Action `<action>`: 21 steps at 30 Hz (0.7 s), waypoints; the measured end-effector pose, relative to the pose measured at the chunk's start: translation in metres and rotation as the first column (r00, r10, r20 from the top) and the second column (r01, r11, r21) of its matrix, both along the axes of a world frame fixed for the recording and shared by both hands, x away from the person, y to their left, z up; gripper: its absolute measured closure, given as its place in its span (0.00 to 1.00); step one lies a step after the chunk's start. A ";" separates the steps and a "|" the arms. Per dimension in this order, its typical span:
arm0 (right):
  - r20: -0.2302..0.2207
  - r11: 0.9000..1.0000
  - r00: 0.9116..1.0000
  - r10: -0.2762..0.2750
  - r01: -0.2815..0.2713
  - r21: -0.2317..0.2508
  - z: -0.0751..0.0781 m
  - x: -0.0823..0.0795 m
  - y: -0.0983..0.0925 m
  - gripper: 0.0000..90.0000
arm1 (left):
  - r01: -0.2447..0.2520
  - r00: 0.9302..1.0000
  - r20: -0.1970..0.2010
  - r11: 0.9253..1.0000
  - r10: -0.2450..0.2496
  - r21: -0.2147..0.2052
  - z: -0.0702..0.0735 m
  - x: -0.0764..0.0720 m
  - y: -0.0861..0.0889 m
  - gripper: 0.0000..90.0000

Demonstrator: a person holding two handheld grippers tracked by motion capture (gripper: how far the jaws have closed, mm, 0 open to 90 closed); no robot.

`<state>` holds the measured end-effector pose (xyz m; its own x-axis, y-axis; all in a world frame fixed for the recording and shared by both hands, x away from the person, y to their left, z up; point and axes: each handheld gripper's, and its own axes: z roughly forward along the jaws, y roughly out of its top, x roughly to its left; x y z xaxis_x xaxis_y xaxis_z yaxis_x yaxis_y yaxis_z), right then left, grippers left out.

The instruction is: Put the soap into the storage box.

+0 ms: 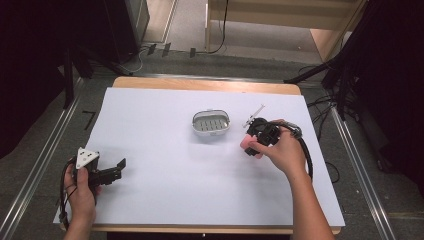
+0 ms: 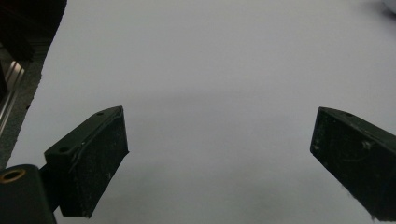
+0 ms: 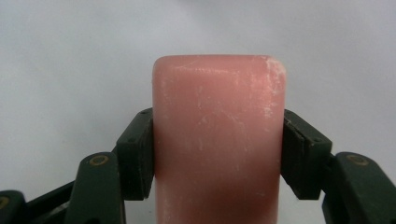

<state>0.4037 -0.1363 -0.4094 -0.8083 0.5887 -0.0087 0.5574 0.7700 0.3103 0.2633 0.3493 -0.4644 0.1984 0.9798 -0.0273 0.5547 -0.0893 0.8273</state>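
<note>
1. Left gripper: near the table's front-left corner, held low over the white sheet. Jaws spread wide with nothing between them; the left gripper view confirms bare sheet in the gap.

2. Right gripper: right of the table's centre, in the person's right hand. Jaws closed on a pink bar of soap, gripped across its two long sides.

3. Soap dish: grey, oval, slotted floor, empty. Stands past the table's centre, just left of the right gripper and apart from it.

4. Risks, as judged:
- Grip sits low on the bar, with much of it projecting beyond the jaws; a tilt could lever it loose.
- Soap is likely slick; a hard squeeze may squirt it out, a light one drop it.
- The dish is light and unsteadied; a bar set on its rim could tip or shove it.

5. Views compared: the right gripper view shows jaw contact and whitish scuffs on the soap. The high view gives the dish's position, where the soap is a mere pink sliver under the hand.
</note>
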 end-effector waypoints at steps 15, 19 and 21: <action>0.022 0.992 0.992 0.121 -0.121 0.018 0.010 0.009 0.017 0.43 | 0.000 1.000 -0.002 1.000 0.000 0.002 0.000 0.000 0.000 0.05; 0.027 0.988 0.988 0.153 -0.154 0.022 0.010 0.011 0.022 0.43 | 0.000 1.000 -0.002 1.000 0.000 0.002 0.000 0.000 0.000 0.05; 0.024 0.985 0.986 0.168 -0.168 0.027 0.010 0.012 0.025 0.43 | 0.001 1.000 0.000 1.000 -0.001 0.000 0.000 0.000 0.000 0.05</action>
